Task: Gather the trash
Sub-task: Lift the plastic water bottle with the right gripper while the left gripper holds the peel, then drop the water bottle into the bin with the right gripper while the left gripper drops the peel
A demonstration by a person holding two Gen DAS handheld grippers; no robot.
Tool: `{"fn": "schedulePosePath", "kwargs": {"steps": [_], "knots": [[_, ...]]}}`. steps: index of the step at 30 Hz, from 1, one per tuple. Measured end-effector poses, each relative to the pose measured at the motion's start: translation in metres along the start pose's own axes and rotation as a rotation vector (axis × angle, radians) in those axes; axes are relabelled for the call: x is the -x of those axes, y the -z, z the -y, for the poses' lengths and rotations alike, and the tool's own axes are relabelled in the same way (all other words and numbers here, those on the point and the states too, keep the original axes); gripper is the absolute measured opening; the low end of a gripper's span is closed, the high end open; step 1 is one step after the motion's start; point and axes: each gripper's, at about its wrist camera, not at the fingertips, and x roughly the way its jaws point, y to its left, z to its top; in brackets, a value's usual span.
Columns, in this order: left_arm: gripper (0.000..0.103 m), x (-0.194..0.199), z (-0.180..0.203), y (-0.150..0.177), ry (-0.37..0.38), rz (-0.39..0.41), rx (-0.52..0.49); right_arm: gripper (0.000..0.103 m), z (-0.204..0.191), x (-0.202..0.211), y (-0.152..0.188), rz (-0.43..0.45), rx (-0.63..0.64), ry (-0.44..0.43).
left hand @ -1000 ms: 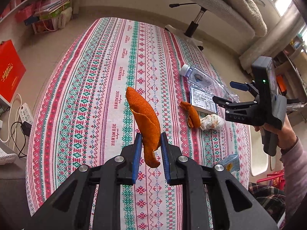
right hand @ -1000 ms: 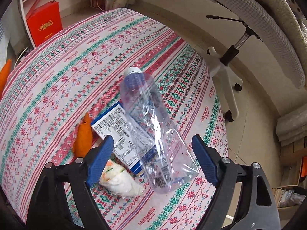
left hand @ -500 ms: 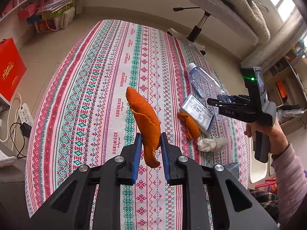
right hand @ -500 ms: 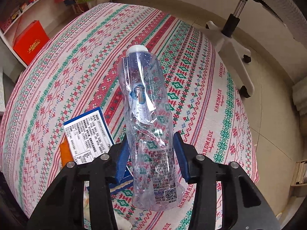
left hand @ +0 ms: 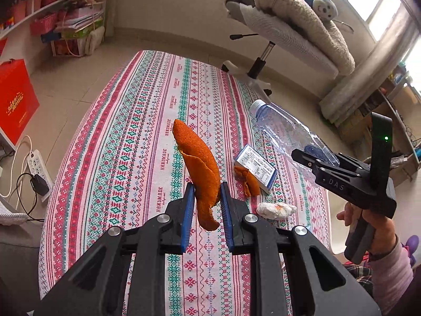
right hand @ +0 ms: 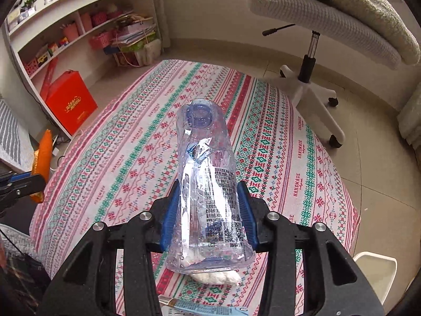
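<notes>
1. The word "HANDMADE" is woven again and again along the pale stripes of the patterned cloth [left hand: 168, 131] over the surface (in the right wrist view it repeats near the cloth's right edge too).
2. The letters "DAS" stand in pale relief on the black body of the right gripper [left hand: 310, 158], seen from the left wrist camera.
3. The clear plastic bottle [right hand: 208, 184] carries a label of dense black print with a QR code near its base, too small to read.
4. The red box [right hand: 69, 102] on the floor bears gold lettering, not legible.
5. The small white-and-blue carton [left hand: 256, 167] shows fine print, unreadable.
</notes>
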Motion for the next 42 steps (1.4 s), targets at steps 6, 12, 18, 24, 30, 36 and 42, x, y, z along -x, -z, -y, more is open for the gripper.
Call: {"fn": "schedulePosePath", "kwargs": {"steps": [6, 12, 18, 24, 30, 36, 42], "knots": [[0.020, 0.015, 0.003, 0.008, 0.008, 0.044, -0.006, 0.040, -0.013, 0.034, 0.011, 0.081, -0.026, -0.014], [0.020, 0.024, 0.013, 0.012, 0.004, 0.105, -0.021, 0.040, -0.015, 0.067, 0.030, 0.180, -0.053, -0.021], [0.020, 0.019, 0.028, 0.016, 0.011, 0.140, -0.041, 0.040, 0.004, 0.081, 0.048, 0.267, -0.110, -0.005], [0.020, 0.012, 0.049, 0.019, 0.025, 0.155, -0.073, 0.041, 0.023, 0.098, 0.056, 0.309, -0.144, 0.018], [0.020, 0.003, 0.070, 0.020, 0.043, 0.152, -0.099, 0.041, 0.042, 0.115, 0.066, 0.340, -0.170, 0.063], [0.020, -0.007, 0.095, 0.021, 0.075, 0.147, -0.133, 0.041, 0.069, 0.134, 0.079, 0.365, -0.218, 0.118], [0.020, -0.018, 0.121, 0.023, 0.107, 0.136, -0.169, 0.041, 0.108, 0.157, 0.095, 0.394, -0.303, 0.195]]}}
